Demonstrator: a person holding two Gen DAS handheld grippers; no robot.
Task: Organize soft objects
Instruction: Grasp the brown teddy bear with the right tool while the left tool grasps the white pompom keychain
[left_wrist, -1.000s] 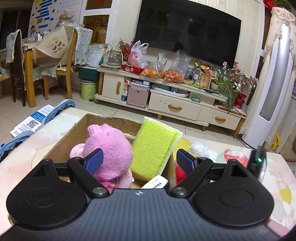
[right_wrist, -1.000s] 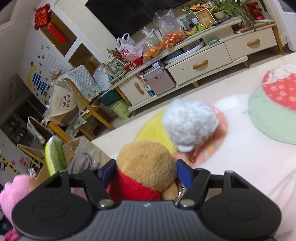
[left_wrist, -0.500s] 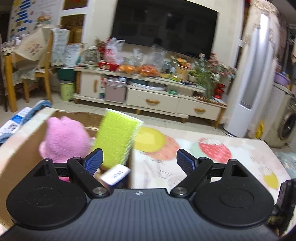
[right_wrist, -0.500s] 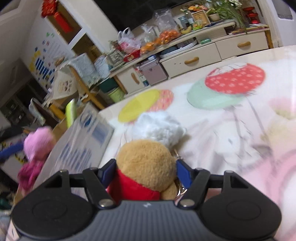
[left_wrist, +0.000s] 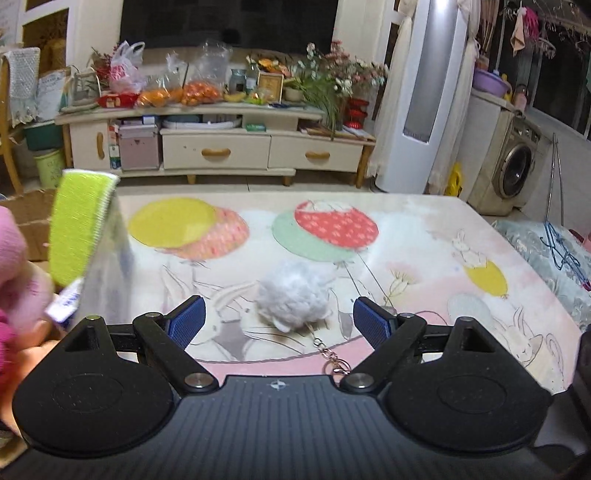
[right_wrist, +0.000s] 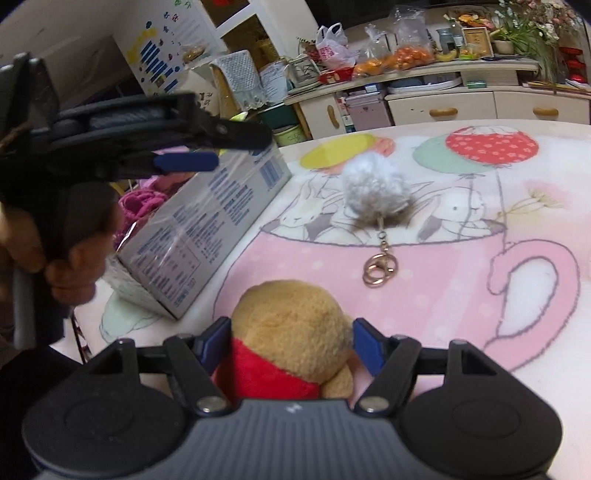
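Observation:
A tan plush bear in a red shirt (right_wrist: 291, 332) sits between the blue pads of my right gripper (right_wrist: 291, 345), which is shut on it above the table. A white fluffy pom-pom (left_wrist: 293, 299) with a gold keychain (left_wrist: 334, 363) lies on the patterned tablecloth, just ahead of my left gripper (left_wrist: 279, 325), whose jaws stand open and bare. In the right wrist view the pom-pom (right_wrist: 375, 182) and its key ring (right_wrist: 378, 273) lie beyond the bear, and the left gripper (right_wrist: 184, 162) shows side-on at upper left. A cardboard box (right_wrist: 207, 218) holds a pink plush (left_wrist: 14, 273) and a green sponge (left_wrist: 79, 225).
The tablecloth (left_wrist: 424, 266) carries balloon and rabbit prints. Beyond the table stand a TV cabinet (left_wrist: 218, 147) with bags of fruit, a tall white fan unit (left_wrist: 421, 92) and a washing machine (left_wrist: 513, 173). A person's hand (right_wrist: 55, 258) grips the left gripper's handle.
My left gripper swung right from above the box to the pom-pom. The right gripper, still holding the bear, moved back and right, so the pom-pom now lies farther ahead and the box at left.

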